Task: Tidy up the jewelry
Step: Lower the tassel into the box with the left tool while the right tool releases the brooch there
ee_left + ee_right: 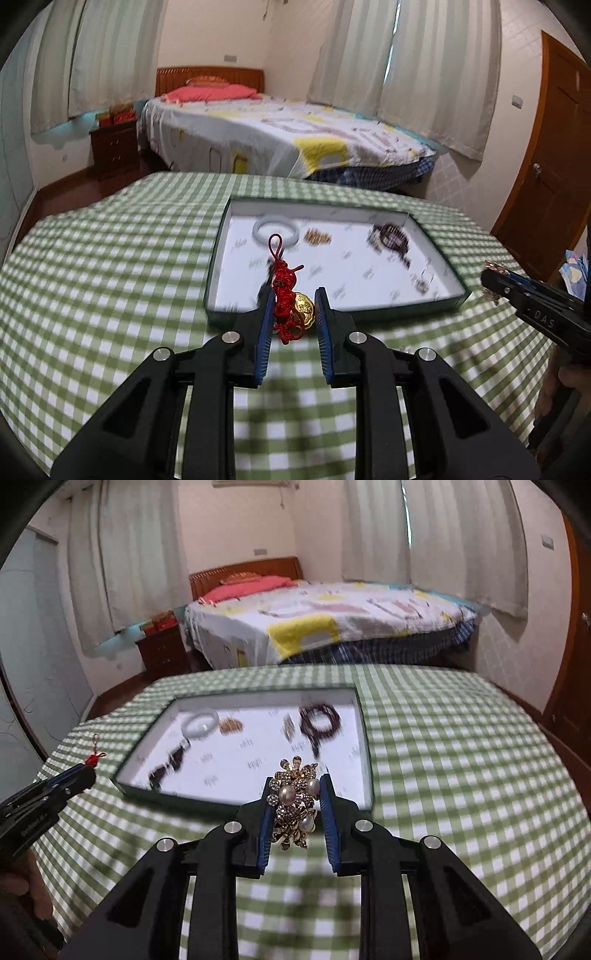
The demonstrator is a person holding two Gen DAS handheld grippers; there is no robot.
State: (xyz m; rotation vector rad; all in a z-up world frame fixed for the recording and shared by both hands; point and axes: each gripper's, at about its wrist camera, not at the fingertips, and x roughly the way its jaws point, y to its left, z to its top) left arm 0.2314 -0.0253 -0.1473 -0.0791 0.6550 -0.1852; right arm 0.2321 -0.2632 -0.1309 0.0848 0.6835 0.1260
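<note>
The left hand-held gripper (294, 301) was clamped on a red knotted charm (285, 295) with a gold coin, and the right hand-held gripper (295, 788) pinched a pearl brooch (295, 801), both above the checked counter (110, 258). Just beyond lay the tray (216, 266), holding a white bangle (275, 229) and a dark beaded bracelet (320, 718). A bed (277, 140) stood behind.

The counter (110, 277) wears matt checked cloth. Each claw is matt black plastic with ribbed blue pads (266, 823). The charm (284, 299) is knotted cord with a glossy gold coin; the brooch (295, 801) is shiny metal with smooth pearls.
</note>
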